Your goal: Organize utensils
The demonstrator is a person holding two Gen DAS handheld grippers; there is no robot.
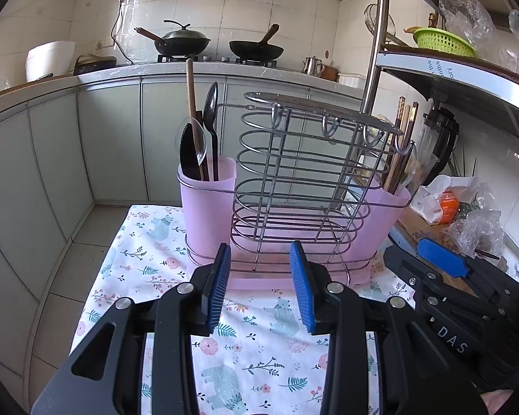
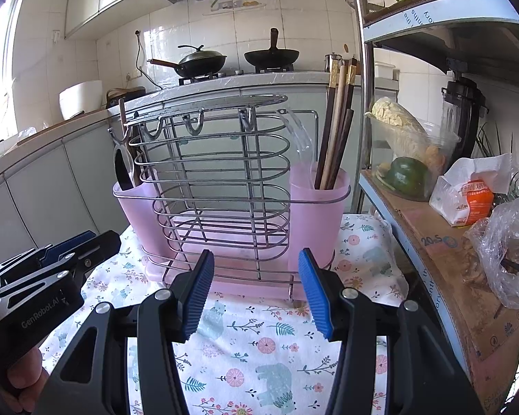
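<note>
Pink caddy (image 1: 207, 200) stands mid-worktop (image 1: 259, 363): spoons (image 1: 211, 117) in left cup, chopsticks (image 2: 335, 131) in right. Left gripper (image 1: 261, 288) and right gripper (image 2: 256, 294) fingers wide, empty. No loose utensils visible; task looks finished.

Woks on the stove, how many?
2. Lidded wok on the left burner, open wok on the right burner. None seem hidden.

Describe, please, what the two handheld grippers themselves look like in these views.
Both the left gripper and the right gripper have black angular bodies with silver rivets and two fingers faced with ribbed blue pads. White lettering reads "GenRobot.AI" on the left gripper and "DAS" on the right. No cables show.
</note>
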